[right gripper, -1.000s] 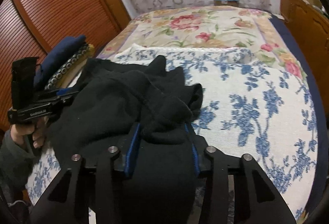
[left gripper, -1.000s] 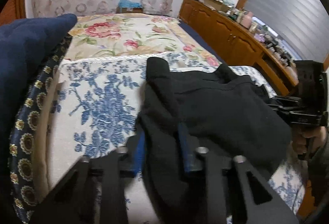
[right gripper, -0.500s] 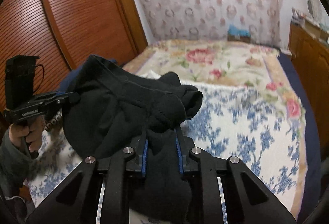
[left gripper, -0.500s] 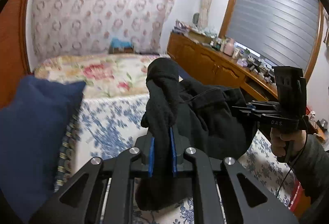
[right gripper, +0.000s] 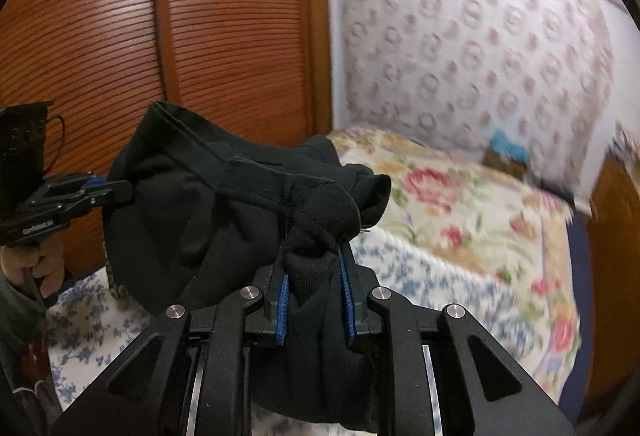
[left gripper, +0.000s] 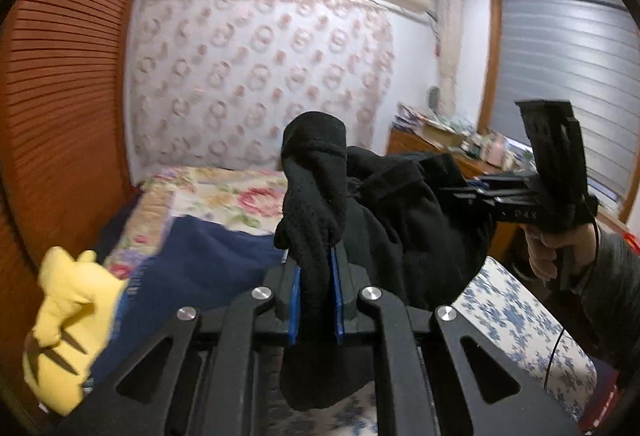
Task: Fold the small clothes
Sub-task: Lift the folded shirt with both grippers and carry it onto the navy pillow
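Note:
A small black fleece garment [left gripper: 404,232] hangs in the air between my two grippers, above the bed. My left gripper [left gripper: 316,276] is shut on one bunched edge of it, with cloth sticking up past the blue pads. My right gripper [right gripper: 314,276] is shut on the other edge; the garment [right gripper: 192,220] sags between the two. Each gripper shows in the other's view: the right one [left gripper: 472,192] at right, the left one [right gripper: 104,192] at left. The garment's lower part is hidden behind the gripper bodies.
The bed has a blue-flowered cloth [left gripper: 516,320] over a rose-patterned cover [right gripper: 448,192]. A navy cushion [left gripper: 200,256] and a yellow plush toy [left gripper: 68,320] lie at left. A wooden slatted wardrobe [right gripper: 200,36] stands left, and a wooden dresser [left gripper: 440,148] stands right.
Both grippers have risen from the bed with the black garment, lifting it clear of the cloth. The views have tilted up toward the walls and the ceiling.

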Demonstrator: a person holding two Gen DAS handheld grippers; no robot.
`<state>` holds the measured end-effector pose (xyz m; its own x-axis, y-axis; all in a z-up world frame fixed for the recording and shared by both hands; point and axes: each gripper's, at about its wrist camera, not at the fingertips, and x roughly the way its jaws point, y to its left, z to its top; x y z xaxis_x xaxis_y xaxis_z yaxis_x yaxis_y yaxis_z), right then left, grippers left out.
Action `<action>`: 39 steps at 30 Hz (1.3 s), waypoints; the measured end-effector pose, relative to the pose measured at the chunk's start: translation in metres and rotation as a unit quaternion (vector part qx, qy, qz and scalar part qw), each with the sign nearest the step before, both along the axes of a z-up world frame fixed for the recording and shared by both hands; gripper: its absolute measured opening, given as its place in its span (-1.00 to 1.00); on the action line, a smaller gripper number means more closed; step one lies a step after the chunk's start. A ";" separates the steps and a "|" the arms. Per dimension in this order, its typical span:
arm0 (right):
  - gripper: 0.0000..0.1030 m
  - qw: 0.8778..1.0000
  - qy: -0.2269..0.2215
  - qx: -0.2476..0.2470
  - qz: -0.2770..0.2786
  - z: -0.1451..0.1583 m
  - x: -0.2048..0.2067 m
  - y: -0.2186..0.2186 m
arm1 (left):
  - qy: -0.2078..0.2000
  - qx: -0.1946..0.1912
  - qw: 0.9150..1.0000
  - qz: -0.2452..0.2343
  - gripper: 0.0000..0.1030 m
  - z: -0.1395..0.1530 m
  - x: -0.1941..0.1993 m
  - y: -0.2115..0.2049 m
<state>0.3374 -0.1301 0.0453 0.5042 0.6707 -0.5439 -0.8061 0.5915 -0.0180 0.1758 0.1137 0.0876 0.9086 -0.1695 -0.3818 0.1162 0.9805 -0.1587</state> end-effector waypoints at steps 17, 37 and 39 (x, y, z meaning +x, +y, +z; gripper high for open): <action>-0.67 0.982 -0.068 -0.093 0.149 -0.010 0.026 0.257 | 0.043 -0.079 0.985 0.150 -0.81 -0.091 -0.054 0.097; 0.18 0.996 0.014 -0.071 0.060 -0.089 0.027 0.228 | 0.017 -0.018 0.985 0.168 0.11 -0.059 -0.082 0.083; 0.18 0.997 0.016 -0.061 0.053 -0.086 0.025 0.221 | 0.017 -0.007 0.986 0.167 0.12 -0.054 -0.085 0.078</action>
<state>0.3626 0.0910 -0.0406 0.4162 0.6470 -0.6388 -0.8648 0.4988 -0.0582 0.0905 0.1918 0.0335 0.9019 0.1305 -0.4119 -0.2172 0.9610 -0.1713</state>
